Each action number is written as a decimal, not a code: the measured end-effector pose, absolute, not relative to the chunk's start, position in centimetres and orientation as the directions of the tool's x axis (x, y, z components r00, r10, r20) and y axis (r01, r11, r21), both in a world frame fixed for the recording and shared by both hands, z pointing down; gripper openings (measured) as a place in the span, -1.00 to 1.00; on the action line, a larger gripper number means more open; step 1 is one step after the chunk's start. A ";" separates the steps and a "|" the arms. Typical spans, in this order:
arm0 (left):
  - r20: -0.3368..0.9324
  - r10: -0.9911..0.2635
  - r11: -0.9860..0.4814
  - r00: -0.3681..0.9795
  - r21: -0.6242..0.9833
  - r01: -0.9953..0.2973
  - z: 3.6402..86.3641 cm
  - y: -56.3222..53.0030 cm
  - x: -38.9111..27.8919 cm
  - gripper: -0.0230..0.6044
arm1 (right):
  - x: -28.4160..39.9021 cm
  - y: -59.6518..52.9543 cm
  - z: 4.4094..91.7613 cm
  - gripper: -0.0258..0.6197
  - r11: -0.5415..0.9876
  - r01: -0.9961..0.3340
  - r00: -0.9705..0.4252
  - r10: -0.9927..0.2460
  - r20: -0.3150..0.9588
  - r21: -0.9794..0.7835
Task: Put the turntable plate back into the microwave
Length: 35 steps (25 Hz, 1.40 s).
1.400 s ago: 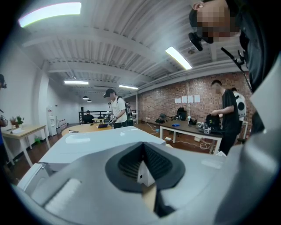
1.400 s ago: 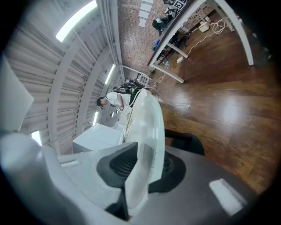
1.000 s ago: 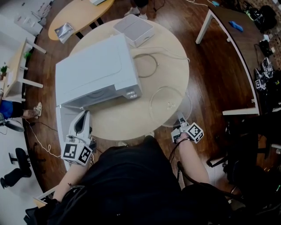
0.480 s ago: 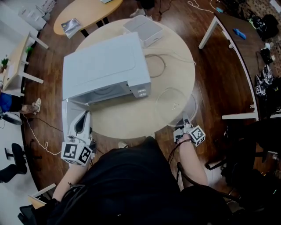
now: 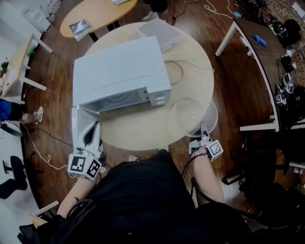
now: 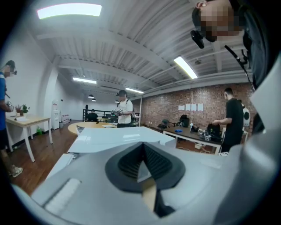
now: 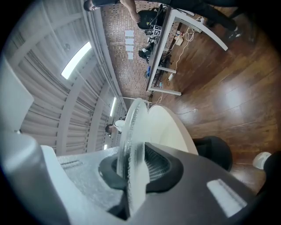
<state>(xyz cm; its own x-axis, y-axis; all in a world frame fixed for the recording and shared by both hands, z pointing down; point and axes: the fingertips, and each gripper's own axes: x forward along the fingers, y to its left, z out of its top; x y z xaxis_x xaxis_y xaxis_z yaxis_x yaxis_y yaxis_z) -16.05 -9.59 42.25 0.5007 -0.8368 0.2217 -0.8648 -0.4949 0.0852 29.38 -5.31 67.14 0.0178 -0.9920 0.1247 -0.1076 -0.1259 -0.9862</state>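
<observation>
A white microwave (image 5: 121, 71) stands on the round table (image 5: 143, 131), its door (image 5: 77, 128) swung open toward me at the left. My left gripper (image 5: 93, 126) lies just right of that door with its jaws shut, and I see nothing between them. In the left gripper view the left gripper (image 6: 141, 147) points level at the microwave (image 6: 118, 138). The clear glass turntable plate (image 5: 188, 112) hovers over the table's front right edge. My right gripper (image 5: 203, 129) is shut on its near rim. The plate (image 7: 131, 132) shows edge-on between the right gripper's (image 7: 131, 169) pads.
A small white box (image 5: 159, 33) and a looped cable (image 5: 178, 71) lie behind and right of the microwave. An oval table (image 5: 95, 14) stands beyond and a white-legged desk (image 5: 252, 71) to the right. A black stool (image 7: 215, 151) sits under the table. People stand in the background.
My right gripper has risen a little and rolled, with the plate in it. My left gripper has shifted slightly beside the open door.
</observation>
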 end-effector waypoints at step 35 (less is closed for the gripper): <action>0.110 -0.783 -0.602 0.612 0.111 -0.790 40.7 -9.4 -18.6 -0.91 | 26.0 -2.8 59.1 -0.82 0.019 -0.079 0.116 -0.993 -0.028 -0.997</action>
<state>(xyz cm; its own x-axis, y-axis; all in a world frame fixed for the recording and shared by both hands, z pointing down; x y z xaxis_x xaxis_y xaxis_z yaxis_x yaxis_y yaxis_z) -18.58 -9.36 40.70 0.6122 -0.7830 0.1103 -0.7904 -0.6024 0.1113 26.05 -2.83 59.08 0.1163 -0.9928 -0.0279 -0.0790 0.0188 -0.9967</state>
